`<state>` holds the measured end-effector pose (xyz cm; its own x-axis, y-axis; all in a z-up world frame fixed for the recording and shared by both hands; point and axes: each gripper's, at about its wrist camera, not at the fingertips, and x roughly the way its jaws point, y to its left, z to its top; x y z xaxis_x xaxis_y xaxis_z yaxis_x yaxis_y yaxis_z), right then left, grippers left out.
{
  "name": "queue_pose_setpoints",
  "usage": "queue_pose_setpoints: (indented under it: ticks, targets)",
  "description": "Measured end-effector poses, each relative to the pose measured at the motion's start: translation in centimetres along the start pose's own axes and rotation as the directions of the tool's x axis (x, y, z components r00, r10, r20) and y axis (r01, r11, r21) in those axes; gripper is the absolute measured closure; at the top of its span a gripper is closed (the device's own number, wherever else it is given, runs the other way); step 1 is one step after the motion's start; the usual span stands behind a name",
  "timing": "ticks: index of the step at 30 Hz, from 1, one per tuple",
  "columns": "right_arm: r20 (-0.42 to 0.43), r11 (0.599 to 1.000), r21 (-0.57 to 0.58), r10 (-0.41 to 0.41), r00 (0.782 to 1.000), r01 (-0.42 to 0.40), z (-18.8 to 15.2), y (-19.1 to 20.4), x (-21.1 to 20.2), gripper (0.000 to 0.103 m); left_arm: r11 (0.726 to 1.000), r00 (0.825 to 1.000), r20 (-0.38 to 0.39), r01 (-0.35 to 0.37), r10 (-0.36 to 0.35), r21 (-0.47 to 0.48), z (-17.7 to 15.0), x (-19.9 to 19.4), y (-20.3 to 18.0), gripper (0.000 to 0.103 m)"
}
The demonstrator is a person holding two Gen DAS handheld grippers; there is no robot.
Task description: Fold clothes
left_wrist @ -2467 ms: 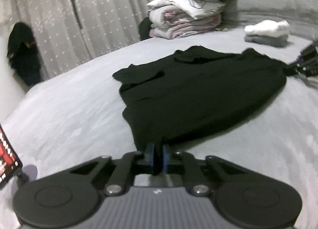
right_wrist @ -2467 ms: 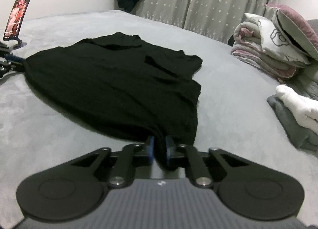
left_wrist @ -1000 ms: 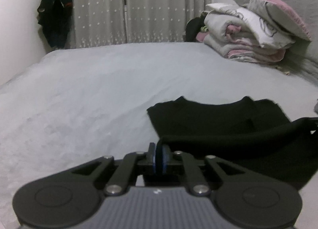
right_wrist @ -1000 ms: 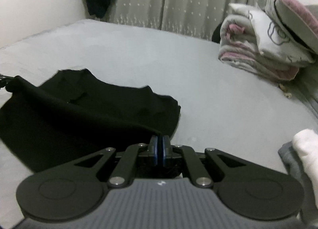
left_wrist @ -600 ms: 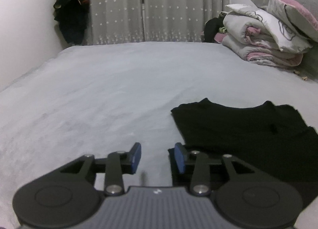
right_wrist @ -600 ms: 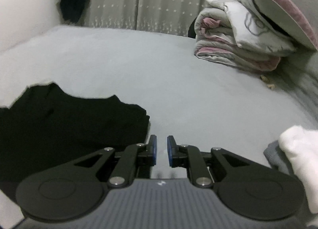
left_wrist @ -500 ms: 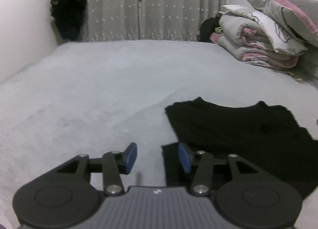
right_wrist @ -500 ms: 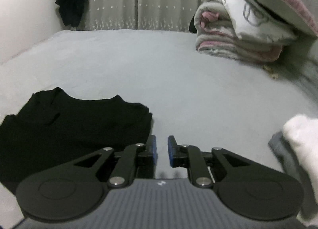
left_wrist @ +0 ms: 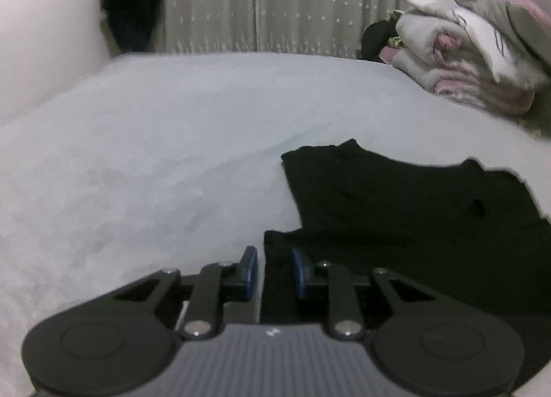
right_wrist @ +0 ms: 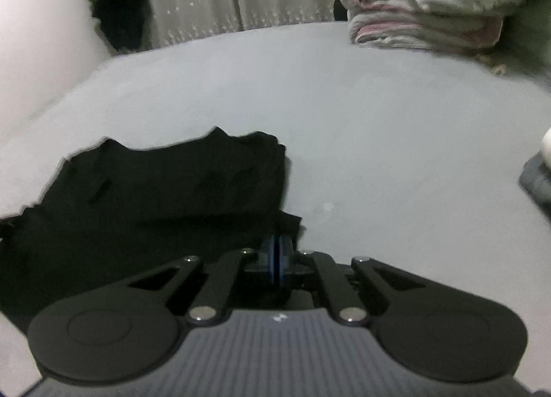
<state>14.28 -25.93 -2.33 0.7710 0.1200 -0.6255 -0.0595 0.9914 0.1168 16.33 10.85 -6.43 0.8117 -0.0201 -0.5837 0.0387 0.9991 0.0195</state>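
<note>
A black shirt [left_wrist: 396, 211] lies folded over on the grey bed [left_wrist: 155, 138], its collar end away from me. My left gripper [left_wrist: 274, 269] is at the shirt's near left corner; its jaws are closing with the cloth edge between the blue pads [left_wrist: 249, 267], and a gap still shows. In the right wrist view the shirt [right_wrist: 165, 190] fills the lower left. My right gripper [right_wrist: 277, 259] is shut at its near right corner, pads together on the cloth edge.
Rolled bedding and a pillow [left_wrist: 475, 62] are stacked at the far right of the bed, seen too in the right wrist view [right_wrist: 423, 11]. A dark garment [left_wrist: 132, 0] hangs by the curtains. A grey and white folded pile [right_wrist: 540, 173] sits at the right edge.
Both grippers let go of the folded-over shirt edge and opened. The left jaws have since narrowed around the near left corner. The right has shut at the near right corner.
</note>
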Motion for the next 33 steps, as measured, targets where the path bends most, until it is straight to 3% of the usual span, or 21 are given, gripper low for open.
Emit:
queue_pose_setpoints:
  ticks: [1, 2, 3, 6, 9, 12, 16, 19, 21, 26, 29, 33]
  targets:
    - [0.008, 1.0, -0.008, -0.019, 1.0, 0.019, -0.1, 0.2, 0.0, 0.099, 1.0, 1.0, 0.008, -0.021, 0.021, 0.013, 0.1, -0.2, -0.2, 0.075]
    - [0.019, 0.999, -0.008, -0.037, 0.999, 0.037, 0.0, 0.3, -0.3, 0.088, 0.999, 0.999, 0.018, -0.041, 0.04, 0.024, 0.1, -0.5, -0.4, 0.072]
    - [0.031, 0.998, -0.008, -0.055, 0.998, 0.056, 0.0, 0.4, -0.5, 0.085, 0.998, 0.998, 0.037, -0.052, 0.052, 0.025, 0.2, -1.0, -0.5, 0.066]
    - [0.088, 0.992, -0.062, -0.103, 0.991, 0.109, 0.1, 1.4, -2.2, 0.085, 0.999, 0.994, 0.097, -0.044, 0.041, 0.026, 0.5, -2.9, -0.9, 0.055]
    - [0.131, 0.988, -0.144, -0.029, 0.991, 0.047, -0.3, 4.0, -4.4, 0.085, 0.996, 0.992, 0.124, 0.02, -0.03, 0.083, 0.4, -4.1, -2.6, 0.051]
    - [0.126, 0.981, -0.191, 0.045, 0.991, -0.021, -1.5, 6.5, -5.1, 0.085, 0.986, 0.989, 0.098, 0.096, -0.11, 0.14, -0.4, -4.4, -4.3, 0.05]
    - [0.09, 0.971, -0.229, 0.097, 0.991, -0.074, -3.2, 8.7, -4.9, 0.085, 0.973, 0.994, 0.057, 0.081, -0.095, 0.215, -2.1, -3.9, -5.1, 0.05]
    - [0.066, 0.983, -0.179, 0.043, 0.997, -0.031, -4.4, 6.4, -4.6, 0.085, 0.983, 0.994, 0.045, 0.088, -0.096, 0.159, -2.4, -4.0, -3.1, 0.047]
    - [0.07, 0.994, -0.107, 0.024, 0.997, -0.016, -4.8, 3.8, -5.0, 0.092, 0.988, 0.996, 0.036, 0.081, -0.086, 0.13, -2.3, -4.0, -1.9, 0.045]
    - [0.062, 0.999, 0.027, 0.027, 0.998, -0.028, -4.8, 0.0, -6.3, 0.094, 0.993, 0.997, 0.008, 0.079, -0.08, 0.092, -2.2, -4.3, -0.4, 0.044]
    - [0.068, 0.999, 0.048, 0.015, 0.998, -0.018, -4.5, 0.0, -7.1, 0.082, 0.997, 0.997, -0.022, 0.074, -0.073, 0.033, -2.1, -5.2, 0.4, 0.043]
    - [0.055, 0.994, 0.098, 0.035, 0.998, -0.041, -4.3, -0.4, -8.3, 0.077, 0.993, 0.992, -0.076, 0.094, -0.099, -0.071, -1.9, -6.8, 1.8, 0.041]
